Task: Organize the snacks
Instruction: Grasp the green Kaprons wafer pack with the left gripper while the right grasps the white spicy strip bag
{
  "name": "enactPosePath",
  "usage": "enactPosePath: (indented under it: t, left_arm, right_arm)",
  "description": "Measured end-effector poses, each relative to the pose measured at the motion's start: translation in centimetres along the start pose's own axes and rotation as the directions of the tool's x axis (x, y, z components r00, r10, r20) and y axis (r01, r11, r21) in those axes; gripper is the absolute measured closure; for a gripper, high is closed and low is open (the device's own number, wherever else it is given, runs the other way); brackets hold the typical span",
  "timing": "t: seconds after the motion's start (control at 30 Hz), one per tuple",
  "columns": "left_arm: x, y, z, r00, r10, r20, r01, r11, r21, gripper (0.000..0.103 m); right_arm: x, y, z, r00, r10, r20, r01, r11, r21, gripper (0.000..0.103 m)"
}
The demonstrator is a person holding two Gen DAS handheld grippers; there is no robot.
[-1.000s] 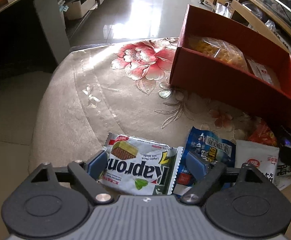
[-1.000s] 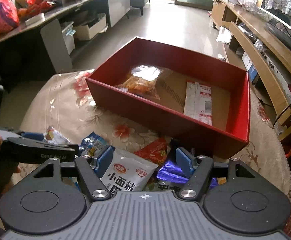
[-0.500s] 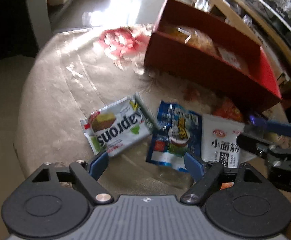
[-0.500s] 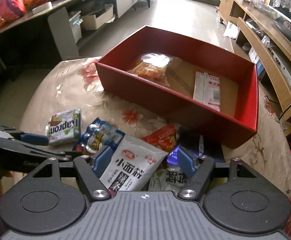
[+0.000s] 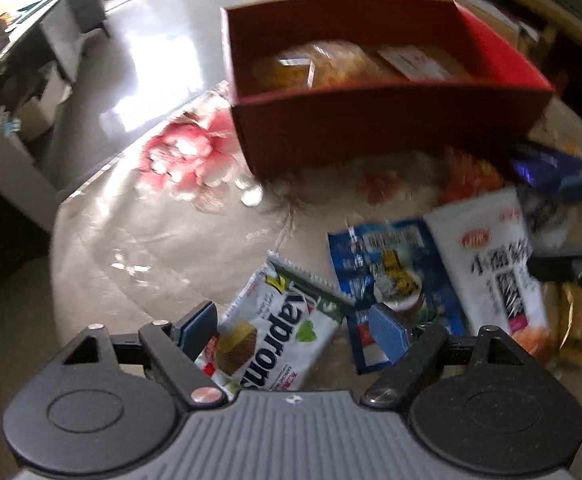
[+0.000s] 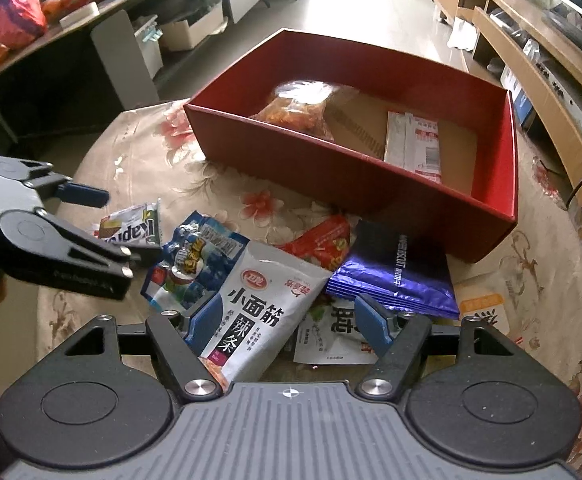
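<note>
A red box (image 6: 355, 176) stands on the flowered round table (image 6: 139, 152) and holds an orange snack bag (image 6: 299, 108) and a flat packet (image 6: 411, 140). Loose snacks lie in front of it: a white Kapron wafer pack (image 5: 275, 332), a blue bag (image 5: 387, 268), a white spicy-strip pouch (image 6: 259, 308), a red packet (image 6: 319, 240) and a purple pack (image 6: 395, 276). My left gripper (image 5: 291, 326) is open, its jaws either side of the wafer pack. My right gripper (image 6: 287, 322) is open just over the white pouch.
A yellow-and-white packet (image 6: 483, 308) lies at the table's right. A long desk (image 6: 91, 12) with bags and boxes stands to the left, wooden shelving (image 6: 531, 40) to the right. Shiny floor (image 6: 351, 4) lies beyond the table.
My left gripper has swung right and come low over the wafer pack, so the box now fills its view's centre. My right gripper has drawn back slightly and risen.
</note>
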State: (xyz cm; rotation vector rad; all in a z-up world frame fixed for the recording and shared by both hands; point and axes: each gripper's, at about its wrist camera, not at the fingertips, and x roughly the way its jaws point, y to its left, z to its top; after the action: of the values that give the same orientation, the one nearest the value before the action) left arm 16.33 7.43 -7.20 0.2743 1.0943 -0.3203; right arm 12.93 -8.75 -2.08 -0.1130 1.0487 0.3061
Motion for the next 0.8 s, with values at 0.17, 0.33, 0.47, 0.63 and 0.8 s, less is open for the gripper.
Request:
enactPosePath:
  t: [0.17, 0.33, 0.47, 0.63, 0.8]
  left_arm:
    - [0.8, 1.5, 0.0, 0.999, -0.033, -0.017, 0.032, 0.998, -0.063, 0.020]
    - [0.1, 0.2, -1.6, 1.000, -0.008, -0.027, 0.006, 0.997, -0.075, 0.039]
    - [-0.7, -0.9, -3.0, 1.000, 0.004, -0.029, -0.007, 0.995, -0.104, 0.044]
    - [-1.9, -1.7, -3.4, 0.999, 0.036, -0.016, -0.038, 0.987, -0.158, 0.045]
    - [-1.4, -1.9, -2.9, 0.998, 0.055, -0.030, -0.060, 0.978, -0.200, 0.044]
  right_arm:
    - [0.9, 0.1, -0.1, 0.999, 0.030, -0.036, -0.029, 0.999, 0.013, 0.023]
    - [1.4, 0.7, 0.0, 0.998, 0.019, -0.057, -0.019, 1.000, 0.009, 0.023]
    - [0.7, 0.5, 0.1, 0.999, 0.010, -0.036, -0.009, 1.000, 0.026, 0.022]
    - [-0.1, 0.5, -0.3, 1.000, 0.007, -0.025, -0.006, 0.999, 0.048, 0.021]
    - [0.6, 0.5, -1.0, 0.998, 0.014, -0.056, -0.009, 0.996, 0.087, 0.021]
